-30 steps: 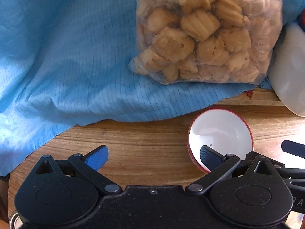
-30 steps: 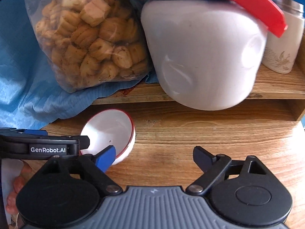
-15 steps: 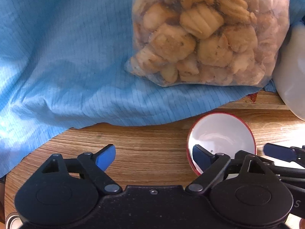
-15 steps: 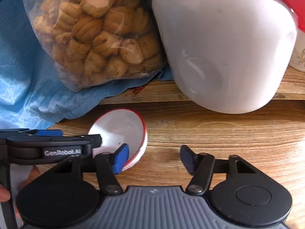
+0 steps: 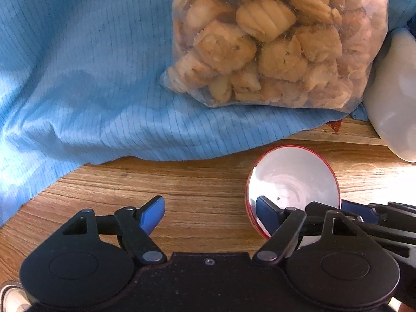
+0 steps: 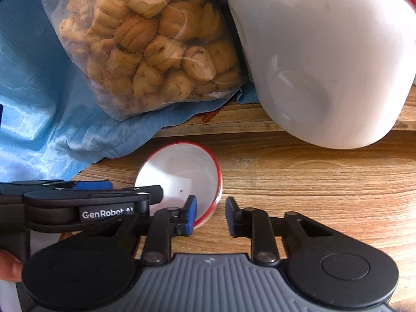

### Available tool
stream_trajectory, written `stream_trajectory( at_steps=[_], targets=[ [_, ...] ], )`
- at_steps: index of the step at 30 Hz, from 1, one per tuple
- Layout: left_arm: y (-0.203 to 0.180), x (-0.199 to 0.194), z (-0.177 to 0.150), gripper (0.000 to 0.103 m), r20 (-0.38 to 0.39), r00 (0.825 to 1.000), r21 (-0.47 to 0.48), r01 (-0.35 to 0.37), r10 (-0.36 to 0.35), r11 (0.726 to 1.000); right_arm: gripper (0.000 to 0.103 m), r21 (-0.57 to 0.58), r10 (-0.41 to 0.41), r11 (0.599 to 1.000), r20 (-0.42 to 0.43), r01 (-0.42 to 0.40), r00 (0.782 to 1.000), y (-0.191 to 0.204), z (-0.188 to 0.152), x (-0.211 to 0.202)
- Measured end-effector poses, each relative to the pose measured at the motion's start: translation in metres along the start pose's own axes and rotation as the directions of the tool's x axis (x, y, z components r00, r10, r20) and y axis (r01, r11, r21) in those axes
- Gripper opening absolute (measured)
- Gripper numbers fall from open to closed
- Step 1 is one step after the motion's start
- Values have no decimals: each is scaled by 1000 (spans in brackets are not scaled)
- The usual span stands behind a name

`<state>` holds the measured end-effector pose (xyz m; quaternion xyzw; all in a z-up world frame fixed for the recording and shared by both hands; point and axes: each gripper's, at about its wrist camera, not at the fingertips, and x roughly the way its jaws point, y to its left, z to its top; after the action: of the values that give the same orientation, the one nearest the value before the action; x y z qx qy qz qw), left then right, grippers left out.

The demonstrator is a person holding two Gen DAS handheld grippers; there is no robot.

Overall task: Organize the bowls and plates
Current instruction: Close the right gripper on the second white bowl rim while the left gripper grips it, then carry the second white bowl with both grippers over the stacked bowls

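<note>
Your right gripper (image 6: 209,214) low over the table (image 6: 312,189), fingers parted astride the red rim of the bowl (image 6: 179,174), not clamped, your left gripper (image 5: 209,212) wide open beside it, bowl below the cookie bag (image 6: 145,39)

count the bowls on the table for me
1: a red-rimmed white bowl on the wooden table, in front of the blue cloth, its near rim between the right gripper fingers. Others may lie out of view.
</note>
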<state>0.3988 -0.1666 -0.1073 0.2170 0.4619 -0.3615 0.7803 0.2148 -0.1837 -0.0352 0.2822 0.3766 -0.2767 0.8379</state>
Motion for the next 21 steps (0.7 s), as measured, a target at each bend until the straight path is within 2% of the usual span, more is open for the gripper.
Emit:
stream_trajectory(
  at_steps=[4, 5, 10, 12, 21],
  targets=[
    [-2, -2, -4, 56, -13, 998, -6, 64, -64, 998, 22, -9, 5, 1000, -10, -5, 1000, 3, 0, 0],
    [-3, -2, -4, 54, -13, 997, -3, 71, -72, 997, 22, -9, 5, 1000, -14, -5, 1000, 3, 0, 0],
    [-10, -6, -11, 25, -19, 992, 16, 129, -128, 992, 21, -18, 9, 1000, -31, -9, 999, 8, -3, 0],
    [-12, -10, -15, 17, -23, 988, 19, 151, -150, 988, 21, -27, 11, 1000, -41, -12, 999, 10, -5, 0],
    [-10, -26, -38, 12, -13, 984, 28, 180, -180, 983, 19, -65, -11, 998, -78, 6, 997, 26, -20, -2]
  ],
)
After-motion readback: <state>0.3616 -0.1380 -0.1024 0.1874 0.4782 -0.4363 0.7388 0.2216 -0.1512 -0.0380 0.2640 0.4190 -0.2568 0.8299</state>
